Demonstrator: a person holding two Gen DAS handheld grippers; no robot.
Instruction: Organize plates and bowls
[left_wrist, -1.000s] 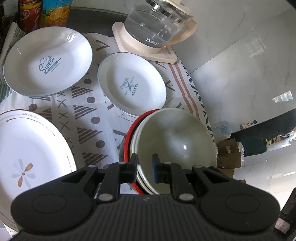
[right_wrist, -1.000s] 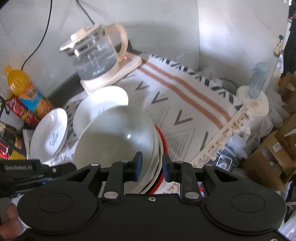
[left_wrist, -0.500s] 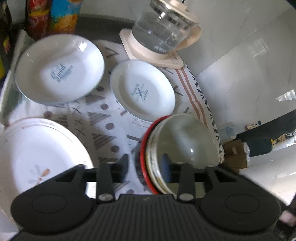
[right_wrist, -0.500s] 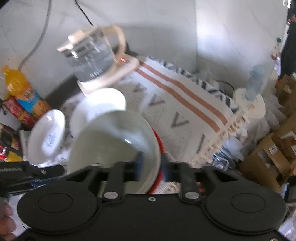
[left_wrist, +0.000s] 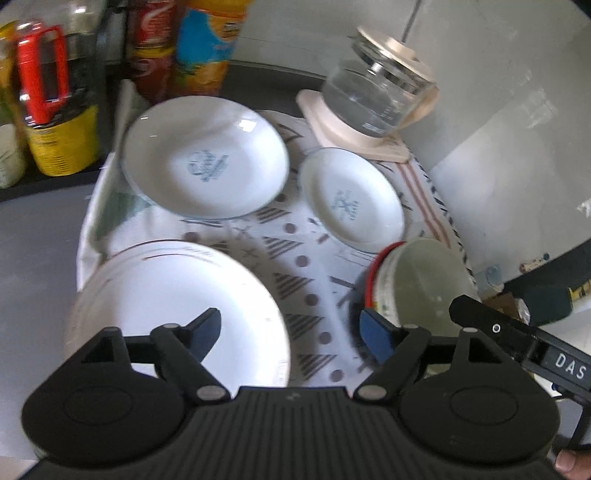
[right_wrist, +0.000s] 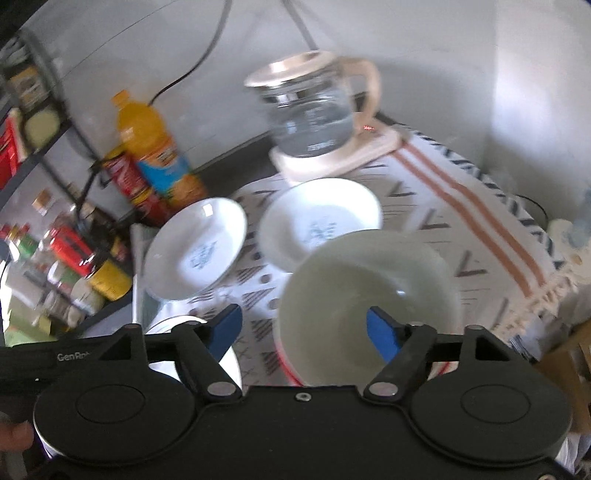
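Opening claws: both spread their jaws over the patterned cloth, and no pad presses on anything.
Left claw (left_wrist: 291, 334): jaws opening wide, nothing gripped; its blue pads hang apart above the cloth, one over the big plate and one at the bowl stack's near rim.
Right claw (right_wrist: 304, 334): jaws opening too, nothing gripped; the right pad sits over the top bowl's hollow and the left pad over bare cloth, neither visibly pressing the rim.
Bowl stack (left_wrist: 421, 280): nested bowls, pale green glaze on top and a red rim (left_wrist: 373, 275) showing beneath, at 3 o'clock from the left claw; in the right wrist view it fills the middle, at 12 o'clock from that claw.
Big plate (left_wrist: 173, 306): white with a thin line near its edge, at 9 o'clock from the left claw and partly under its left finger.
Lettered plate (left_wrist: 205, 158): white, deep, blue print in the well, at 11 o'clock, beyond the big plate.
Small plate (left_wrist: 351, 199): white with blue print, at 1 o'clock, between the lettered plate and the bowl stack.
Patterned cloth (left_wrist: 291, 258): white with grey triangles, dots and crosses, orange stripes at one edge; it covers the table under all the dishes.
Glass kettle (right_wrist: 314, 114): cream lid and handle, on a cream base (right_wrist: 343, 155) at 12 o'clock behind the plates.
Orange drink bottle (right_wrist: 155, 147): at 10 o'clock by the wall, a red can (right_wrist: 129, 184) just beside it.
Other device: a black part of the right claw's body (left_wrist: 517, 343) shows at 3 o'clock in the left wrist view.
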